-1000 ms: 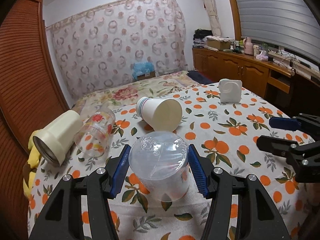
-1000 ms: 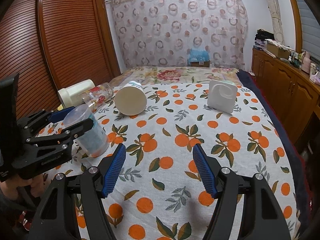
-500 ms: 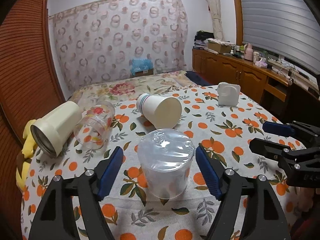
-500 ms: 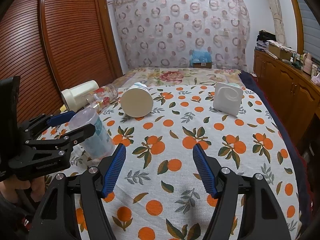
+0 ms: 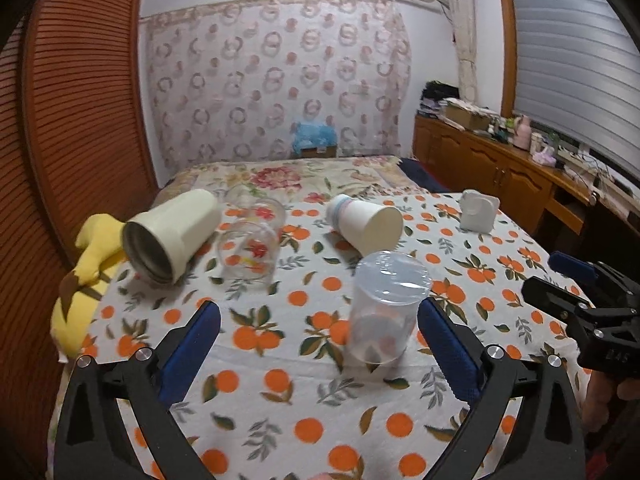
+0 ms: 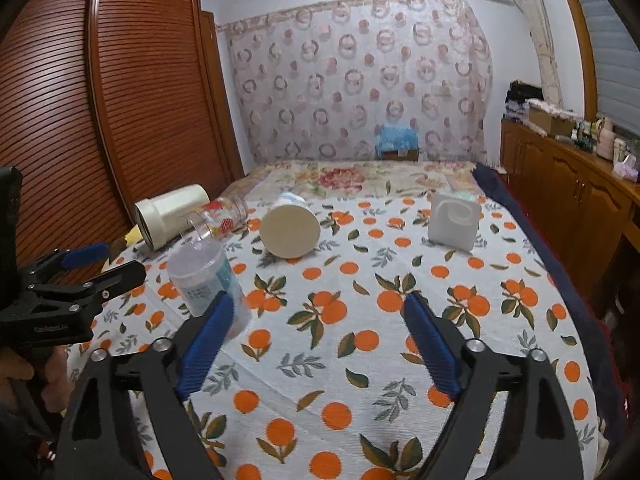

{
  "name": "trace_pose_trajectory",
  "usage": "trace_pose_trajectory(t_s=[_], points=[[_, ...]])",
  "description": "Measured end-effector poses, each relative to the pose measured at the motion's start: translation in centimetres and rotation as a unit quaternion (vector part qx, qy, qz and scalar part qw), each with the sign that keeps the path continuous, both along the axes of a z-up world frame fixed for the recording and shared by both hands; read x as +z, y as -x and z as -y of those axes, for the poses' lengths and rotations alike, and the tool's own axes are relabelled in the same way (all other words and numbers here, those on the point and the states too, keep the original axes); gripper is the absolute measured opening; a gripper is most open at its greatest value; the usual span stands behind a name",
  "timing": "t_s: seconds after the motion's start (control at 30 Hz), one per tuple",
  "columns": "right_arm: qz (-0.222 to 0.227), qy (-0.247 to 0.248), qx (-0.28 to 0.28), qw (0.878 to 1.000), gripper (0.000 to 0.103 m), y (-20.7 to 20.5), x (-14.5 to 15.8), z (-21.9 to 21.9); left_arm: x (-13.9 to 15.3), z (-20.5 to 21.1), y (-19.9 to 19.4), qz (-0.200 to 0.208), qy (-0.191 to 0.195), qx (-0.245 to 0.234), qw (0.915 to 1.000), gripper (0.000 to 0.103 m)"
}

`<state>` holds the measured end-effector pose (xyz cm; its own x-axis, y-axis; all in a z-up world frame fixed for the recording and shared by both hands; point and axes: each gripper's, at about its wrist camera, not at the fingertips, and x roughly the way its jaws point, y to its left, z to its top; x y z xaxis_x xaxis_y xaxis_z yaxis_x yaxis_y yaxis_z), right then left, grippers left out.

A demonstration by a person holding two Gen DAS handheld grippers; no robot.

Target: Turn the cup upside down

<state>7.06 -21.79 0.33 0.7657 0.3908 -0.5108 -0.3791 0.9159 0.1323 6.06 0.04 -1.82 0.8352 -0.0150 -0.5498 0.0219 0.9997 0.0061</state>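
A clear plastic cup (image 5: 384,304) stands upside down on the orange-print tablecloth (image 5: 280,392), its flat base up; it also shows in the right wrist view (image 6: 204,280). My left gripper (image 5: 320,332) is open and empty, its blue pads wide apart and back from the cup, which stands just inside the right pad. My right gripper (image 6: 316,336) is open and empty over bare cloth, to the right of the cup. Each gripper shows in the other's view, the right one (image 5: 576,284) and the left one (image 6: 80,268).
Lying on their sides at the back: a cream tumbler (image 5: 168,236), a printed glass (image 5: 252,240) and a white paper cup (image 5: 366,226). A white square container (image 5: 478,212) stands back right. A yellow plush toy (image 5: 86,276) hangs at the left edge. Wooden cabinets line the right wall.
My left gripper let go of the clear cup, opened wide and drew back and to the left. The cup stays standing upside down. The right gripper stayed open.
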Motion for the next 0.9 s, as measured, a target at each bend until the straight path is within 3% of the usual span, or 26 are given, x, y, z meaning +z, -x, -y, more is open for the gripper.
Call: trace_pose_trajectory(t_s=[0.1,0.43,0.9], points=[[0.014,-0.004,-0.003,1.0,0.101,0.8,0.6,-0.2,0.4,-0.2,0.9,0.011,-0.005,0.008,0.9999,0.095],[0.043,-0.01,-0.016,0.999,0.101,2.3,1.9,-0.3,1.6,-0.6,3.4,0.044,0.007,0.017,0.9989,0.095],[0.049,-0.009,-0.017,0.999,0.101,2.6,2.1,-0.2,1.6,-0.8,3.6,0.045,0.013,0.027,0.9985,0.095]])
